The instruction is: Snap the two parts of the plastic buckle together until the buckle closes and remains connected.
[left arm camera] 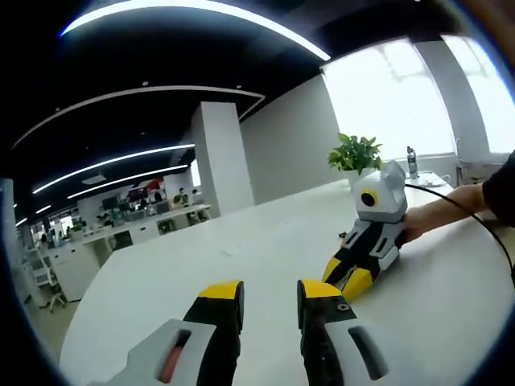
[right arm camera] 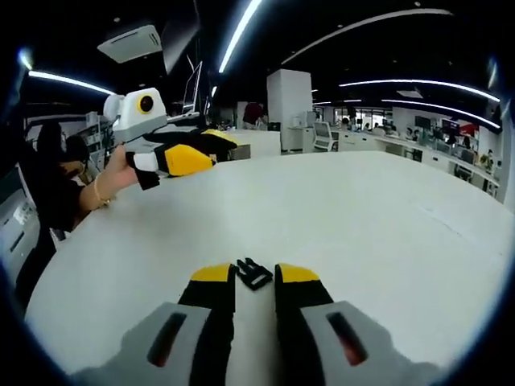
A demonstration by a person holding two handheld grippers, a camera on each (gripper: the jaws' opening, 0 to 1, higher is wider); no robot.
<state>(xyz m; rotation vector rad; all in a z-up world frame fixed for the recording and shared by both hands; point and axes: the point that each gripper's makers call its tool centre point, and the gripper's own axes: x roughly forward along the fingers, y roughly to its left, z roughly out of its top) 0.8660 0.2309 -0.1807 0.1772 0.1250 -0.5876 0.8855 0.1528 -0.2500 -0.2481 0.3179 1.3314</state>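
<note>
A white pot holding a green plant (left arm camera: 355, 153) stands at the far edge of the white surface (left arm camera: 241, 249), partly behind the right hand-held gripper (left arm camera: 348, 283), so little of the pot itself can be seen. In the left gripper view the left hand-held gripper (left arm camera: 269, 299) hangs above the surface with its yellow-tipped jaws a narrow gap apart and nothing between them. The right hand-held gripper lies low on the surface to the right, a person's hand (left arm camera: 426, 217) around its back end; its tips look close together there. In the right gripper view its jaws (right arm camera: 255, 275) stand slightly parted, and the black plastic buckle (right arm camera: 253, 273) lies on the surface right at their tips; whether the tips touch or pinch it cannot be told. The buckle is small and dark, and whether its two parts are joined or apart is hard to make out. The left hand-held gripper (right arm camera: 211, 151) is raised at upper left, held by a hand (right arm camera: 113, 181).
</note>
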